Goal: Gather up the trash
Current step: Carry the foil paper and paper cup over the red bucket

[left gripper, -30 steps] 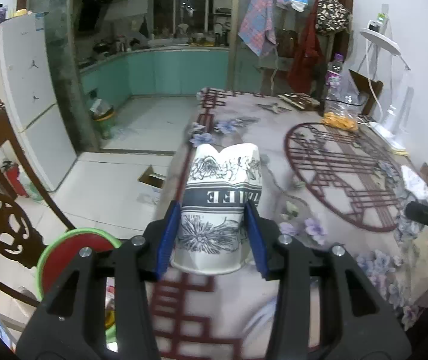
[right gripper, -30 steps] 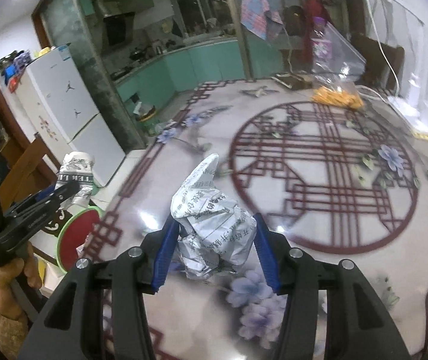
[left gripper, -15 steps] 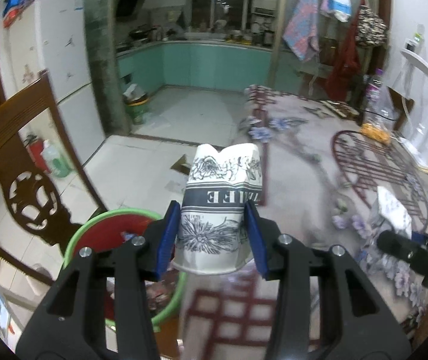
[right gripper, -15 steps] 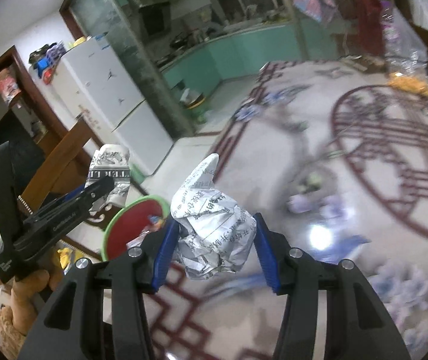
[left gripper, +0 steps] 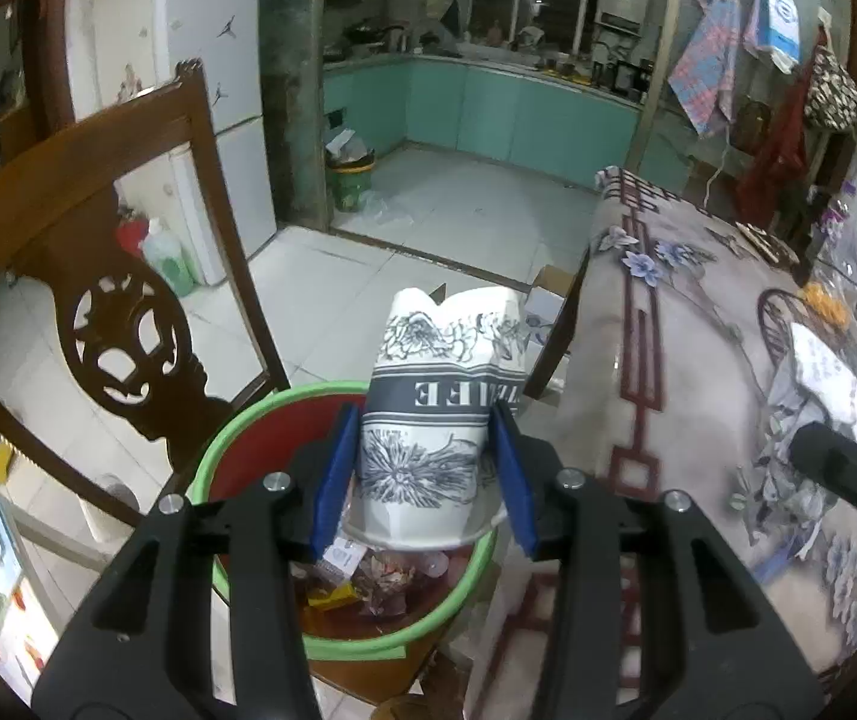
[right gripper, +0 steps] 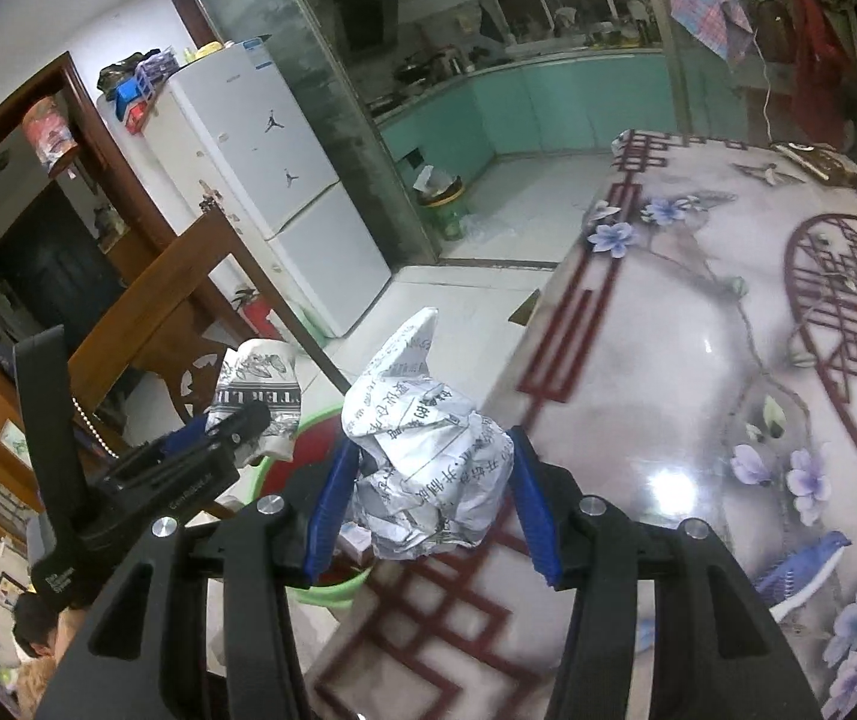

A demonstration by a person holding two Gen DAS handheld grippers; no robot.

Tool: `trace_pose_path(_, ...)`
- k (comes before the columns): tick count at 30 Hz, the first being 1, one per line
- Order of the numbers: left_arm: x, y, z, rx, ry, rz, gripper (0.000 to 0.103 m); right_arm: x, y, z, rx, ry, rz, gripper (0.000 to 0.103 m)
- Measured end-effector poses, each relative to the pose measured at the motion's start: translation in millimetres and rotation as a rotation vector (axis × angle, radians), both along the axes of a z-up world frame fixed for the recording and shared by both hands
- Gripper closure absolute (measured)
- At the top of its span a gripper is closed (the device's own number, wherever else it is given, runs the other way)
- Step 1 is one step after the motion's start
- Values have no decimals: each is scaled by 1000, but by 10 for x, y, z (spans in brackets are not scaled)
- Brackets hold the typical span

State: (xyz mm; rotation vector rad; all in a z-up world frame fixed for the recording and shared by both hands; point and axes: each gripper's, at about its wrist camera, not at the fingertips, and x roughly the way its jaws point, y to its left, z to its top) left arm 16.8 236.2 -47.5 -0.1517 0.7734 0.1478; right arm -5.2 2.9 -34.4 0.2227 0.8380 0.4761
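Dim indoor light, cool greenish cast. Ceiling lamp blown out at top left of right wrist view. Bright glare patches on glossy floral-patterned desk [right gripper: 686, 372]. Heavy fisheye bending, black vignette at corners in both views. Motion blur on desk pattern near lower edges and on far desk side in left wrist view. Sharp on black blue-padded left tool [left gripper: 422, 480] and right tool [right gripper: 431, 501]. Kitchen background soft, noisy.
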Motion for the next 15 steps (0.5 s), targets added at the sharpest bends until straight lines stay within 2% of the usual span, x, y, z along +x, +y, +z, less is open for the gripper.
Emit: trace_pose_path(15,-21,424,-84,-27,31,121,61,167,522,-245,-34,70,104,53)
